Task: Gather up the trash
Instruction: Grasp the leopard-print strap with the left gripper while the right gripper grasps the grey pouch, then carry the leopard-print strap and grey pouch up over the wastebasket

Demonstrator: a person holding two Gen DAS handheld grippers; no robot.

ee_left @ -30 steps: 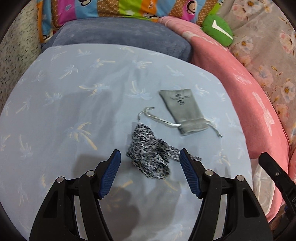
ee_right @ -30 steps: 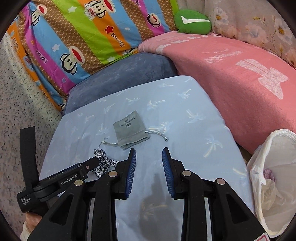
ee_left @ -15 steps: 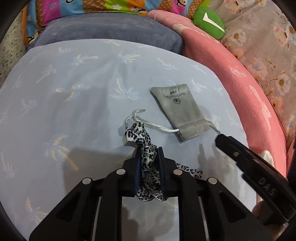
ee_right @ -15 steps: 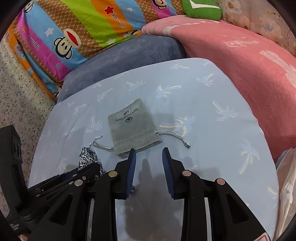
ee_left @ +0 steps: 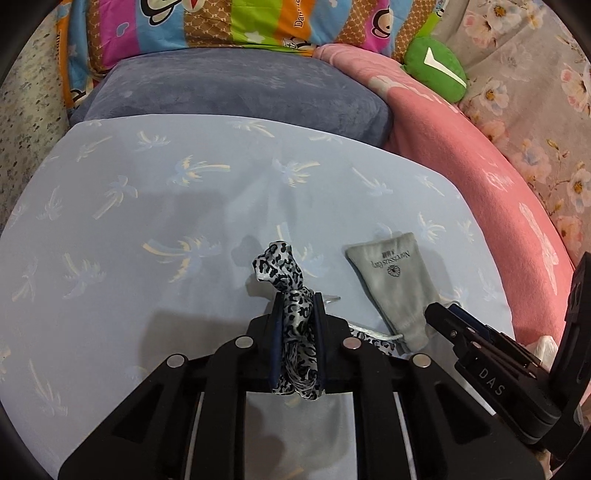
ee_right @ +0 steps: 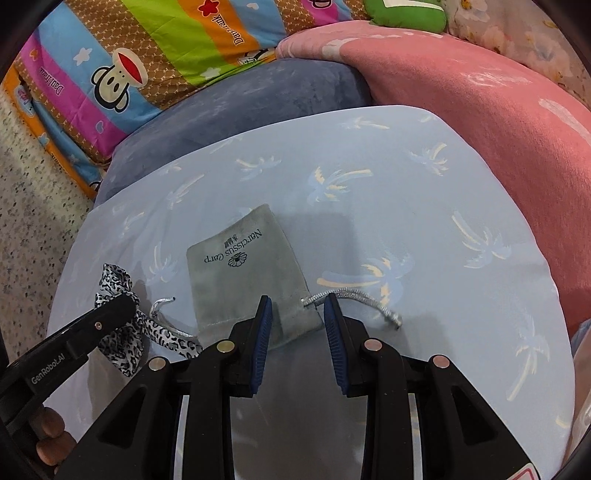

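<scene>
my left gripper (ee_left: 298, 314) is pinching the leopard-print ribbon (ee_left: 284, 273), partly lifted off the blue sheet (ee_left: 147, 221). right gripper (ee_right: 297, 325), jaws apart, straddles the grey pouch (ee_right: 243, 273) mouth, probably not gripping yet. next: close, lift, bin both.

place: home, bedroom | cues: cartoon bedding (ee_left: 221, 33), pink blanket (ee_right: 480, 110), palm-print sheet (ee_left: 147, 221)

Flat pale-blue surface printed with faint palm trees (ee_right: 369, 229), fills centre and lower frame in both views. Grey velvet drawstring pouch with dark lettering (ee_right: 251, 273) lies flat on it, centre-left in right wrist view; its silver cord (ee_right: 354, 299) trails right. Leopard-print fabric strip (ee_right: 122, 332) at lower left, tail end resting on surface.
</scene>
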